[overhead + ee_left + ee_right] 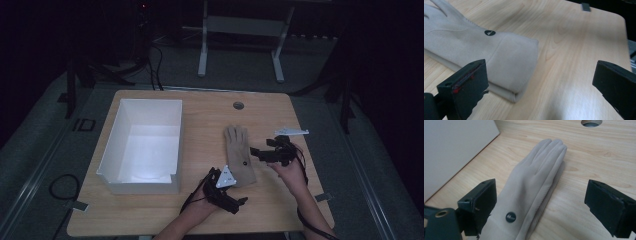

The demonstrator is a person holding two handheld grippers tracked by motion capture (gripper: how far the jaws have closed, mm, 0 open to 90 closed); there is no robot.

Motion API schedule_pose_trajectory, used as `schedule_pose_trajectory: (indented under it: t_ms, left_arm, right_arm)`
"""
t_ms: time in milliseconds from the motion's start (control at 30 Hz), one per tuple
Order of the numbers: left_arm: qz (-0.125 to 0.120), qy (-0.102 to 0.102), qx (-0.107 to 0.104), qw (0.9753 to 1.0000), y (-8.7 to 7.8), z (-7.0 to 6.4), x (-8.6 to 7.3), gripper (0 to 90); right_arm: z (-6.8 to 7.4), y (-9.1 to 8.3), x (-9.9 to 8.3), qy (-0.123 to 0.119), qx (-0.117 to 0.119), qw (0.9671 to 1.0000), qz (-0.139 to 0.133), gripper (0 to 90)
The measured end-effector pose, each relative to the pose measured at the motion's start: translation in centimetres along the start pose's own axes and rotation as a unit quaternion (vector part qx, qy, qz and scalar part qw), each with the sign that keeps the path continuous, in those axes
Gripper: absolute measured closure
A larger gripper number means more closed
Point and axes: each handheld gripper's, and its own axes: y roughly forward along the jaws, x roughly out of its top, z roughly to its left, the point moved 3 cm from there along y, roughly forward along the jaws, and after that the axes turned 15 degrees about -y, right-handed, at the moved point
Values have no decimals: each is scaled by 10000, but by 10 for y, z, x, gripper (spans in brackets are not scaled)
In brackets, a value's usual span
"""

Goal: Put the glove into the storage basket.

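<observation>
While the beige glove (239, 155) lies flat on the counter (200, 115), fingers pointing away from you, your left gripper (236, 201) gapes empty at its cuff and your right gripper (259, 150), equally wide and empty, waits beside its palm.

The glove (239, 154) is plain beige with a small round black button (510, 217) near its cuff. The box (143, 145) is white inside and out. The worktop (200, 120) is pale wood with fine grain lines. Both grippers have black jaws; the left gripper (541, 87) shows red flecks on one jaw.
</observation>
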Motion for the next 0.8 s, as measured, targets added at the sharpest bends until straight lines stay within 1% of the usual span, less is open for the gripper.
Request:
schedule_pose_trajectory:
  t_ms: [33, 67, 100, 133, 200, 233, 267, 300, 333, 367, 400, 467, 500, 533, 567, 600, 633, 667, 700, 733, 767, 800]
  left_arm:
    - [29, 33, -57, 10000, 2, -1, 3, 4]
    - [33, 77, -70, 9999, 4, -2, 5, 5]
    - [46, 121, -130, 9998, 6, -2, 8, 10]
    - [8, 123, -142, 9998, 7, -2, 10, 53]
    - [-47, 200, -203, 9996, 10, -3, 15, 67]
    - [-69, 206, -227, 9995, 12, -3, 17, 68]
    - [-74, 210, -282, 9994, 13, -2, 19, 84]
    - [-86, 242, -283, 9993, 14, -1, 20, 111]
    - [-72, 280, -359, 9989, 15, 0, 21, 115]
    - [-54, 334, -392, 9987, 15, 2, 21, 115]
    - [-3, 410, -316, 9987, 16, 3, 22, 116]
    - [65, 500, -368, 9980, 18, 6, 22, 150]
    - [99, 535, -313, 9980, 19, 7, 23, 151]
    - [135, 556, -330, 9978, 20, 8, 23, 157]
    - [247, 629, -341, 9971, 22, 9, 23, 191]
    - [306, 653, -309, 9969, 23, 10, 23, 223]
    - [354, 669, -327, 9966, 24, 11, 23, 236]
    - [451, 668, -298, 9963, 26, 12, 22, 271]
    - [499, 662, -315, 9961, 27, 13, 21, 299]
    - [575, 696, -284, 9955, 29, 15, 20, 313]
    - [651, 695, -226, 9952, 30, 16, 19, 326]
    - [715, 691, -270, 9947, 31, 18, 18, 335]
  right_arm:
    - [-1, 2, 1, 8, 24, 10000, 9, 106]
    - [-1, 4, 1, -7, 43, 10000, 34, 107]
    - [-2, 5, 2, -14, 23, 10000, 48, 120]
    - [-2, 7, 3, -14, 38, 10000, 45, 134]
    - [-4, 12, 4, 6, 35, 10000, 72, 142]
    - [-5, 14, 5, -8, 27, 10000, 74, 149]
    - [-6, 17, 6, -37, -19, 10000, 78, 159]
    - [-7, 19, 6, -62, -87, 9999, 84, 205]
    - [-9, 22, 7, -76, -113, 9999, 105, 219]
    - [-10, 26, 7, -69, -154, 9998, 120, 228]
    - [-11, 30, 7, -48, -184, 9997, 144, 269]
    - [-13, 38, 8, -11, -164, 9997, 204, 293]
    - [-14, 42, 8, 49, -118, 9997, 226, 329]
    - [-14, 46, 8, 100, -54, 9997, 230, 336]
    - [-14, 50, 8, 136, -58, 9996, 230, 340]
    - [-15, 56, 8, 170, -19, 9995, 255, 357]
    - [-16, 61, 7, 232, -1, 9993, 278, 359]
    - [-17, 65, 7, 263, -26, 9992, 299, 359]
    - [-18, 71, 6, 321, 39, 9989, 332, 359]
    - [-18, 75, 6, 348, 73, 9987, 369, 359]
    - [-19, 80, 5, 377, 58, 9983, 430, 359]
    - [-19, 84, 4, 393, 101, 9981, 470, 359]
